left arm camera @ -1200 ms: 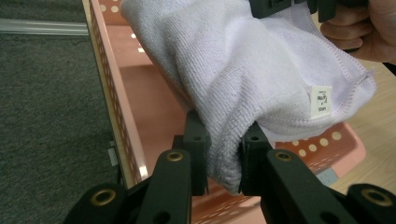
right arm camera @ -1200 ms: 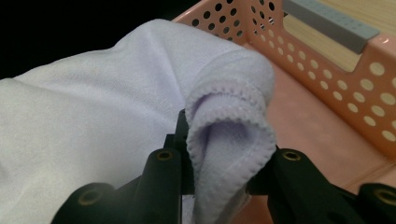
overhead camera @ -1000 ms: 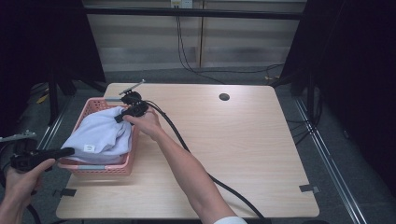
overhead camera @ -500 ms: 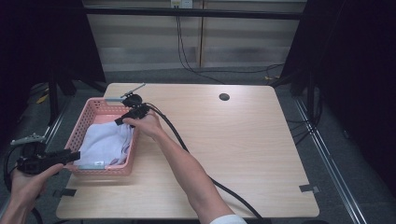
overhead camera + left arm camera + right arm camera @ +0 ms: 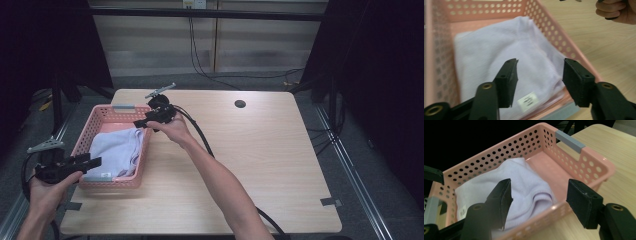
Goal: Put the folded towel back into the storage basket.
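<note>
High view: wooden table [image 5: 260,165] stretching away beyond both grippers. Pink basket [image 5: 100,117] between them, on the table's left part. Folded lavender cloth [image 5: 117,150] lying inside the basket, ahead of the left gripper [image 5: 92,161] and just below the right gripper [image 5: 141,123]. Both sets of jaws spread, just opened, nothing pinched. White label [image 5: 527,101] on the cloth between the left jaws.

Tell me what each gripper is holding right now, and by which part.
Nothing is held. The left gripper and right gripper stand open and empty above the folded lilac cloth lying in the pink basket.
</note>
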`<state>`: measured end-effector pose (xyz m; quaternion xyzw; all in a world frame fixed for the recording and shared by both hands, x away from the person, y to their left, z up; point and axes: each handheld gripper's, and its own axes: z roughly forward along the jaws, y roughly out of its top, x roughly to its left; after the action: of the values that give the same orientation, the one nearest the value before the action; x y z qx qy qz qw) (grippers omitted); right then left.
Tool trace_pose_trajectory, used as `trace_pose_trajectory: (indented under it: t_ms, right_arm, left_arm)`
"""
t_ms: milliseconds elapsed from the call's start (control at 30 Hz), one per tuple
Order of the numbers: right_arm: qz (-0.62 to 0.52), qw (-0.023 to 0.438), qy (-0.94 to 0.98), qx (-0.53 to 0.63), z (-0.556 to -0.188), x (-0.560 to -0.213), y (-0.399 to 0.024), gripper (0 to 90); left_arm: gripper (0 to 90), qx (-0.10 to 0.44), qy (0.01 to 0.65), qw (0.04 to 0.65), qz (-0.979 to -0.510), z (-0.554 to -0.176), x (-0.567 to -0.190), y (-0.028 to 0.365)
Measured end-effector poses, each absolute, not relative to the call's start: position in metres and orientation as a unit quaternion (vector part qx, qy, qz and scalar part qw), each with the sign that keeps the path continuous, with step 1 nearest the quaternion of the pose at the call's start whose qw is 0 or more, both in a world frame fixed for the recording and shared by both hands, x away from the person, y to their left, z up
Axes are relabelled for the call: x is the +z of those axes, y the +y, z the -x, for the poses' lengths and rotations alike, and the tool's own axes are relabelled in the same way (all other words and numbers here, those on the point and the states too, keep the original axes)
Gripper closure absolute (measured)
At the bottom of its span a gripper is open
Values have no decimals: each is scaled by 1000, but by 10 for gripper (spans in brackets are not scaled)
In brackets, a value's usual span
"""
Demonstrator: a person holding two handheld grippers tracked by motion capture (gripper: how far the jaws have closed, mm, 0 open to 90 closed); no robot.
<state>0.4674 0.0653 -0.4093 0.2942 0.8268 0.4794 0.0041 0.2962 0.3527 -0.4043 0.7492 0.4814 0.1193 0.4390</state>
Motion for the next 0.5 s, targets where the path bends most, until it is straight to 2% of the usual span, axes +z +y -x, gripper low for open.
trace_pose_trajectory:
  t_ms: [267,500]
  right_arm:
    - [-292,18,812,505,-437,-405,5,352]
    - [-310,43,803,507,-415,-407,-57,358]
  left_arm:
    - [412,123,468,445,-754,-294,-398,305]
    - [372,103,444,446,-770,-294,-406,253]
